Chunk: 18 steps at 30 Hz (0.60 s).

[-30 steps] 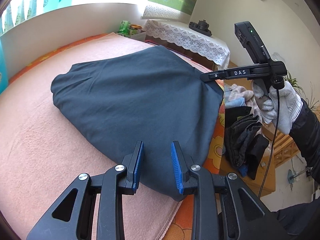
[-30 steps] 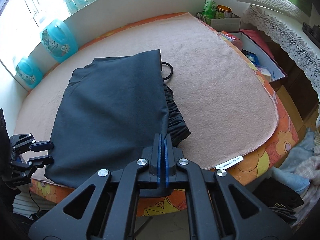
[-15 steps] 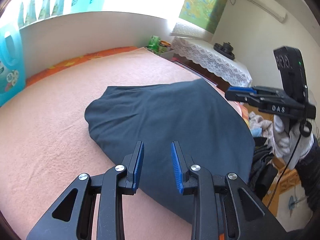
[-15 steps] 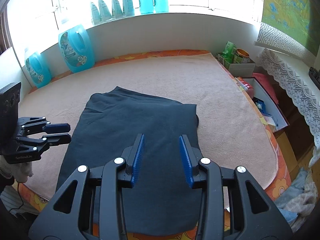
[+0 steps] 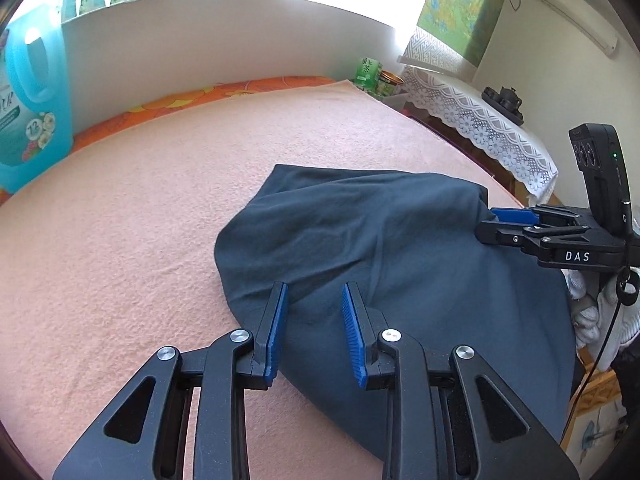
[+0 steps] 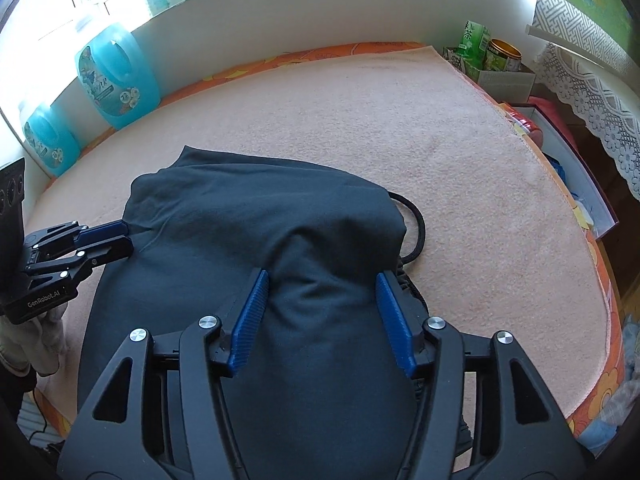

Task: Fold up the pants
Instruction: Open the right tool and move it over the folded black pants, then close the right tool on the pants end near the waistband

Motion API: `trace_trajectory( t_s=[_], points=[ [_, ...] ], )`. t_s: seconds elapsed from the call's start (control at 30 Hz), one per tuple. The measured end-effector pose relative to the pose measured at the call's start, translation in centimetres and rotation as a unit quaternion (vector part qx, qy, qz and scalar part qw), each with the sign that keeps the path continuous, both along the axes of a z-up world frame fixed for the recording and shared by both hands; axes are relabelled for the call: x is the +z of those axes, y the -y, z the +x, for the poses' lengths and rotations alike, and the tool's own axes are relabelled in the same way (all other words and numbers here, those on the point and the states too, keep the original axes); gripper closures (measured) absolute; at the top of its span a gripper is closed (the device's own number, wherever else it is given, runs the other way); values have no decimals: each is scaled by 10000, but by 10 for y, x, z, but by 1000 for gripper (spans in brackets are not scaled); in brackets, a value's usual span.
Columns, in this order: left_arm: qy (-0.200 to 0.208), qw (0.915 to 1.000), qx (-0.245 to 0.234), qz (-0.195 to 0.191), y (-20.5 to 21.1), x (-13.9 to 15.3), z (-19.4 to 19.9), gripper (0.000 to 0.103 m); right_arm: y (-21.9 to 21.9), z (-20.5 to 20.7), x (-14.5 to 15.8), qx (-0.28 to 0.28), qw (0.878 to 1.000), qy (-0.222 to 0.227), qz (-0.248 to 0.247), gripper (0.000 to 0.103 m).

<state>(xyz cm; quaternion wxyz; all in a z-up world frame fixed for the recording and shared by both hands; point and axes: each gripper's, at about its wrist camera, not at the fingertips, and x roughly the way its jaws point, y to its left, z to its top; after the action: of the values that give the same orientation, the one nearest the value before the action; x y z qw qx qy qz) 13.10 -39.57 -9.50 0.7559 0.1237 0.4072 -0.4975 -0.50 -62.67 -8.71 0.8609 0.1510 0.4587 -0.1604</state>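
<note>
- The dark blue-grey cloth pants lie folded over on a fuzzy pink blanket that covers the bed.
- A black loop of drawstring sticks out from the right side of the pants and rests on the blanket.
- The right gripper, black with blue ribbed pads, sits just above the near part of the pants. Its jaws have just been opening and now stand wide apart. The cloth shows between the pads, but they do not squeeze it.
- The left gripper, also black with blue pads, is at the left edge of the pants. Its jaws stand a little apart, with cloth bunched between them. I cannot tell if the pads pinch it.
- A hand in a white knit glove holds the right gripper.
- Big see-through blue plastic jugs stand along the white wall behind the bed.
- A green carton and a round tin sit in a box at the far corner.
- A white lace cloth hangs over a side table.
</note>
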Motion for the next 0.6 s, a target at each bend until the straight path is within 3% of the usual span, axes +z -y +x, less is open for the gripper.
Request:
trace_trajectory(
  t_s=[0.13,0.2,0.3,0.33,0.4,0.47,0.5,0.6],
  points=[
    [-75,9996,139,-215,-17,18,2,75,0,-9,12,-9,9998,213,23,46],
    [-66,9994,104,-316,-25,26,-3,62,1,-16,20,-61,9994,325,-71,44],
    [-110,9993,-47,-344,-37,33,-15,59,8,-27,32,-122,9981,595,-36,41],
    [-137,9994,-72,-304,-39,35,-19,59,12,-30,36,-136,9974,712,63,39],
    [-224,9993,-87,-276,-42,38,-25,59,19,-39,42,-181,9947,985,215,23],
    [-425,9982,-61,-411,-48,40,-29,52,26,-44,45,-210,9927,1144,309,13],
    [-545,9973,-35,-492,-51,40,-32,45,30,-43,44,-207,9931,1093,379,10],
    [-805,9959,-13,-420,-50,33,-39,44,38,-36,39,-120,9954,754,572,9]
  ],
)
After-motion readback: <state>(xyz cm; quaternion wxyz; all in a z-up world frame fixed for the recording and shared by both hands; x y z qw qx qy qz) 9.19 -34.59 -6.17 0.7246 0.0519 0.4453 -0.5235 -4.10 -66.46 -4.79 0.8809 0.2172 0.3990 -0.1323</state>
